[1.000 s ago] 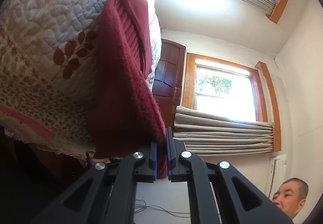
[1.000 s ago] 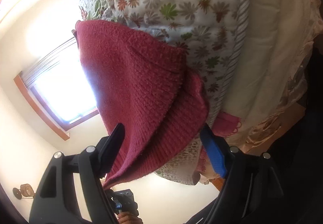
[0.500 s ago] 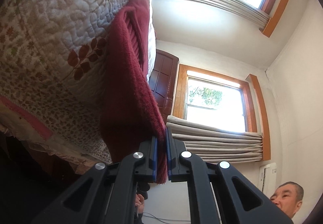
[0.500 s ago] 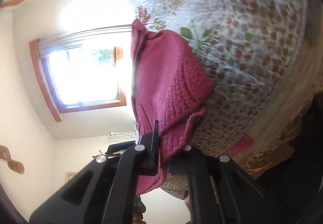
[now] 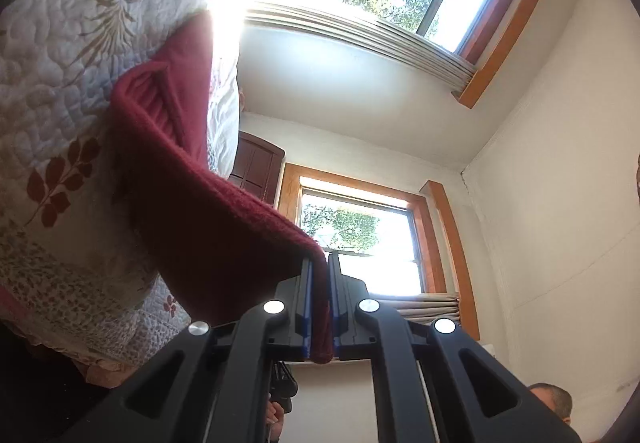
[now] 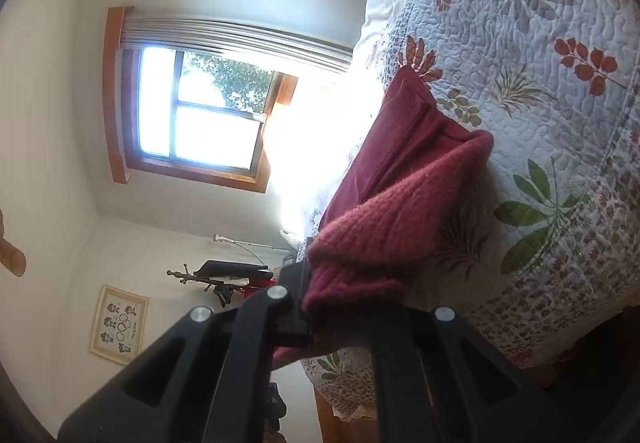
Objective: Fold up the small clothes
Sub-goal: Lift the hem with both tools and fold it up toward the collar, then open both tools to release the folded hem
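Sunlit bedroom, quilt covering the bed. Left gripper is clamped on one edge of the red knit; right gripper is clamped on another bunched corner. Both ends are lifted while the far part lies on the quilt ahead, so the fold probably runs forward, away from both grippers.
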